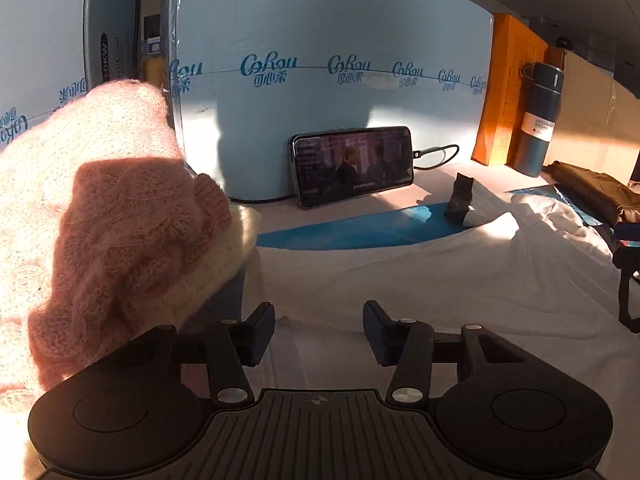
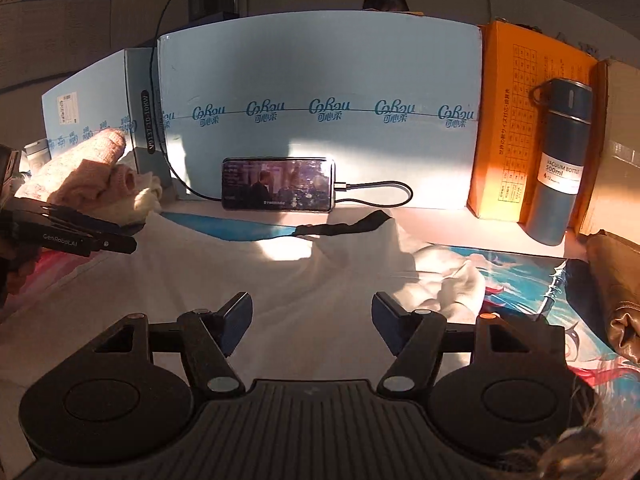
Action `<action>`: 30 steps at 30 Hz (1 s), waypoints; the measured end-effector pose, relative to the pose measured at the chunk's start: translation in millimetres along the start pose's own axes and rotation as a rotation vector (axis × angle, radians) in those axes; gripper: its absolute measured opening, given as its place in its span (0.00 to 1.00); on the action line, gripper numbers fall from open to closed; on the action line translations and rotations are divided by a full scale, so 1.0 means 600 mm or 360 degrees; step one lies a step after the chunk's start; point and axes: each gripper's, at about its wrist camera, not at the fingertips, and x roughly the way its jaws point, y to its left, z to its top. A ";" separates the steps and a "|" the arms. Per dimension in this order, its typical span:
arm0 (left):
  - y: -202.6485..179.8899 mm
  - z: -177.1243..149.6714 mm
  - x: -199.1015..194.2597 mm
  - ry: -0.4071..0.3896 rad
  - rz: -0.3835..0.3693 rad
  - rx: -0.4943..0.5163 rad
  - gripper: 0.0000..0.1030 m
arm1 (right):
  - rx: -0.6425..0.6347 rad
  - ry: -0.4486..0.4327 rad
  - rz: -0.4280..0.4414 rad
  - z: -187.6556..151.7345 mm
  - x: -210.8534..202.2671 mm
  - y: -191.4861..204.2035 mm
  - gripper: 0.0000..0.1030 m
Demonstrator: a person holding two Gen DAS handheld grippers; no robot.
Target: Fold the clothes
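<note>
Near edge, tongs: left gripper (image 1: 319, 330) and right gripper (image 2: 312, 330) both w/ fingers apart, nothing between, low over the cloth
Mid table, garment: white garment (image 1: 400, 280) spread flat-ish, rumpled toward the right, black neck label (image 2: 344, 227) at far edge; lies on a printed mat (image 2: 520, 276)
Left side: pink knit sweater (image 1: 112, 232) bunched in a heap beside the white one, not a neat fold
Far edge: phone (image 2: 279, 185) propped on blue box (image 2: 320, 80), blue bottle (image 2: 560, 160) at right
Progress: white piece shows no fold; fits either just laid out or smoothing pre-fold. Pink heap unclear: done or waiting
</note>
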 end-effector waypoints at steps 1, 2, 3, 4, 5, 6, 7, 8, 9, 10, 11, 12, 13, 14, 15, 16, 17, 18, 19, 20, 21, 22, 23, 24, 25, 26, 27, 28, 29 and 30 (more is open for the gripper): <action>0.000 0.002 0.008 0.0014 0.0016 0.0002 0.41 | 0.0012 -0.0011 -0.0056 0.000 -0.003 -0.018 0.63; 0.000 0.003 0.016 0.0028 0.0031 0.0005 0.37 | 0.0026 -0.0021 -0.0117 0.000 -0.005 -0.037 0.63; 0.001 0.005 0.024 0.0041 0.0047 0.0007 0.30 | 0.0053 -0.0025 -0.0182 0.000 -0.005 -0.061 0.64; 0.001 0.006 0.031 0.0055 0.0063 0.0009 0.25 | 0.0092 -0.0024 -0.0249 -0.002 -0.005 -0.087 0.64; 0.001 0.008 0.039 0.0069 0.0079 0.0012 0.16 | 0.0135 -0.0020 -0.0300 -0.005 -0.004 -0.112 0.64; 0.001 0.009 0.047 0.0083 0.0094 0.0014 0.10 | 0.0182 -0.0012 -0.0336 -0.009 -0.001 -0.136 0.64; 0.001 0.011 0.055 0.0097 0.0110 0.0016 0.08 | 0.0222 -0.0003 -0.0371 -0.012 0.004 -0.158 0.64; 0.002 0.012 0.063 0.0110 0.0126 0.0019 0.05 | 0.0259 0.0004 -0.0411 -0.015 0.008 -0.176 0.64; 0.002 0.014 0.069 0.0123 0.0139 0.0020 0.05 | 0.0297 0.0009 -0.0458 -0.018 0.010 -0.193 0.64; 0.002 0.015 0.069 0.0124 0.0139 0.0015 0.06 | 0.0351 0.0015 -0.0470 -0.021 0.013 -0.210 0.64; 0.003 0.018 0.069 0.0117 0.0135 0.0009 0.07 | 0.0418 0.0023 -0.0454 -0.023 0.016 -0.225 0.64; 0.004 0.021 0.070 0.0110 0.0131 0.0002 0.10 | 0.0486 0.0030 -0.0437 -0.025 0.019 -0.241 0.64; 0.005 0.024 0.070 0.0103 0.0127 -0.0004 0.12 | 0.0544 0.0044 -0.0414 -0.026 0.024 -0.254 0.64; 0.006 0.027 0.071 0.0096 0.0126 -0.0008 0.13 | 0.0565 0.0069 -0.0411 -0.027 0.032 -0.260 0.64; 0.004 0.028 0.073 0.0090 0.0145 0.0003 0.17 | 0.0561 0.0099 -0.0429 -0.028 0.040 -0.260 0.64; 0.002 0.030 0.077 0.0091 0.0156 0.0013 0.21 | 0.0557 0.0129 -0.0447 -0.028 0.048 -0.261 0.64; 0.000 0.031 0.081 0.0093 0.0167 0.0024 0.28 | 0.0557 0.0149 -0.0440 -0.030 0.054 -0.260 0.64; -0.001 0.032 0.085 0.0096 0.0177 0.0032 0.33 | 0.0562 0.0160 -0.0412 -0.032 0.057 -0.259 0.64; -0.002 0.032 0.089 0.0104 0.0181 0.0032 0.34 | 0.0566 0.0172 -0.0384 -0.035 0.061 -0.257 0.63; -0.004 0.032 0.094 0.0106 0.0191 0.0039 0.35 | 0.0571 0.0183 -0.0356 -0.037 0.064 -0.256 0.62; -0.004 0.033 0.096 0.0110 0.0190 0.0035 0.38 | 0.0552 0.0193 -0.0362 -0.038 0.067 -0.252 0.57; -0.005 0.034 0.098 0.0114 0.0190 0.0032 0.38 | 0.0513 0.0201 -0.0397 -0.037 0.069 -0.247 0.44; -0.005 0.035 0.101 0.0119 0.0189 0.0028 0.40 | 0.0478 0.0209 -0.0424 -0.036 0.071 -0.243 0.37; -0.006 0.036 0.103 0.0123 0.0188 0.0024 0.42 | 0.0451 0.0214 -0.0427 -0.036 0.072 -0.240 0.28; -0.006 0.037 0.104 0.0127 0.0187 0.0021 0.43 | 0.0429 0.0217 -0.0416 -0.036 0.072 -0.238 0.26; -0.007 0.035 0.102 0.0130 0.0188 0.0026 0.43 | 0.0404 0.0220 -0.0407 -0.036 0.072 -0.236 0.24; -0.008 0.033 0.098 0.0133 0.0186 0.0025 0.48 | 0.0391 0.0220 -0.0404 -0.036 0.071 -0.234 0.22; -0.008 0.031 0.094 0.0136 0.0183 0.0025 0.52 | 0.0389 0.0219 -0.0405 -0.037 0.070 -0.234 0.22; -0.009 0.029 0.093 0.0139 0.0176 0.0023 0.56 | 0.0387 0.0217 -0.0406 -0.037 0.070 -0.234 0.22; -0.010 0.027 0.091 0.0143 0.0168 0.0021 0.57 | 0.0387 0.0216 -0.0408 -0.037 0.070 -0.234 0.22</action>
